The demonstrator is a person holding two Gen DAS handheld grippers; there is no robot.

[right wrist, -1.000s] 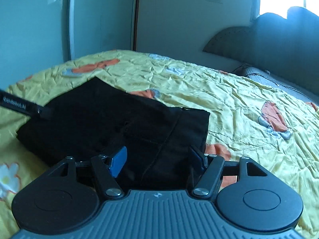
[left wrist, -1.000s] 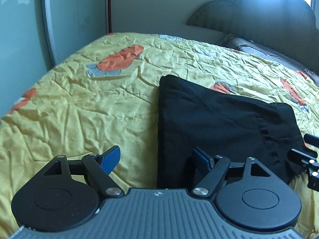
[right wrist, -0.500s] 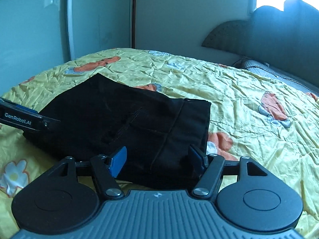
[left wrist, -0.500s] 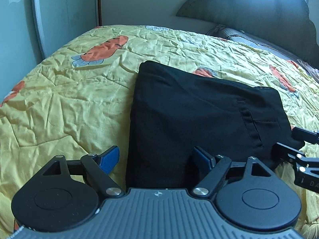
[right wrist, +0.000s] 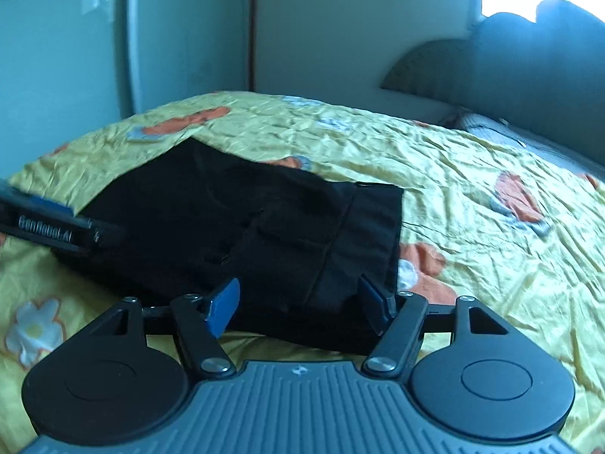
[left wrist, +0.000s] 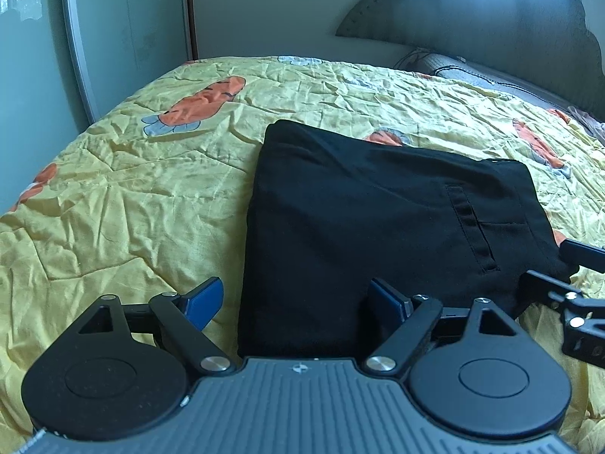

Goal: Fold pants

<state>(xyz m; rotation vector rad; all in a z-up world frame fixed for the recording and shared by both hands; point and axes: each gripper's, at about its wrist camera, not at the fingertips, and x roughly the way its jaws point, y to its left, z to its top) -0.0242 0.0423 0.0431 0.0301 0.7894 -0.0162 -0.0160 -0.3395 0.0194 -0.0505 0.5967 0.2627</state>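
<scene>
Black pants (left wrist: 378, 208), folded into a flat rectangle with a pocket seam on top, lie on a yellow bedspread (left wrist: 113, 208). My left gripper (left wrist: 295, 291) hovers open at the near left corner of the pants. Its left blue pad is over the bedspread and its right pad over the black cloth, and neither presses on anything. My right gripper (right wrist: 298, 287) stands open over the near right corner of the pants (right wrist: 245, 219), with cloth below the gap. Each gripper shows at the edge of the other's view: the right gripper (left wrist: 567, 295) and the left gripper (right wrist: 49, 227).
The bedspread (right wrist: 472, 265) is crumpled and printed with orange figures. It spreads wide to the left and far side of the pants. A dark padded headboard (left wrist: 491, 19) and a pillow (left wrist: 472, 75) are at the far right. A pale wardrobe door (left wrist: 113, 38) stands beyond the bed's left edge.
My left gripper has shifted right along the near edge of the pants, so more cloth lies between its fingers, and its jaws have widened a little. The right wrist view has hardly changed but is blurred now.
</scene>
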